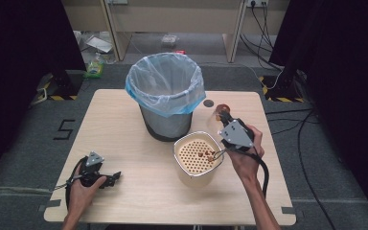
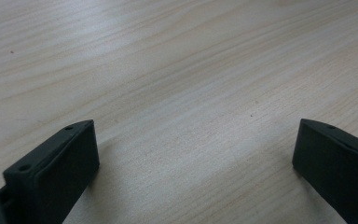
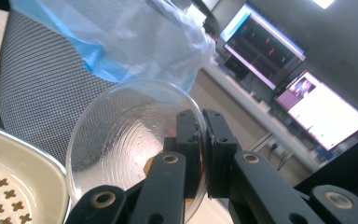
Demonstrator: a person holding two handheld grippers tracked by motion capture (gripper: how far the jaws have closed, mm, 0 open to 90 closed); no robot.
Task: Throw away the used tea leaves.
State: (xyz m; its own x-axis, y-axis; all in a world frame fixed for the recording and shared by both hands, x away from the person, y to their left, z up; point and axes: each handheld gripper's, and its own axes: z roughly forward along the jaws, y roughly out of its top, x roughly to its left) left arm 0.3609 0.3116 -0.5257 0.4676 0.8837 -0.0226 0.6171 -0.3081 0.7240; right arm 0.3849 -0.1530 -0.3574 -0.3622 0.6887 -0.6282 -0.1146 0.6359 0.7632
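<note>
My right gripper is shut on the rim of a clear plastic bowl, held tilted on its side just right of the bin and above the far right edge of a cream container. The container holds a perforated strainer insert with a few brown bits on it. My left gripper lies on the table at the front left, open, with only bare wood between its jaws.
A grey mesh bin lined with a blue-white bag stands at the table's back centre, right behind the container. A small dark round spot is on the wooden table beside the bin. Cables cross the floor at right.
</note>
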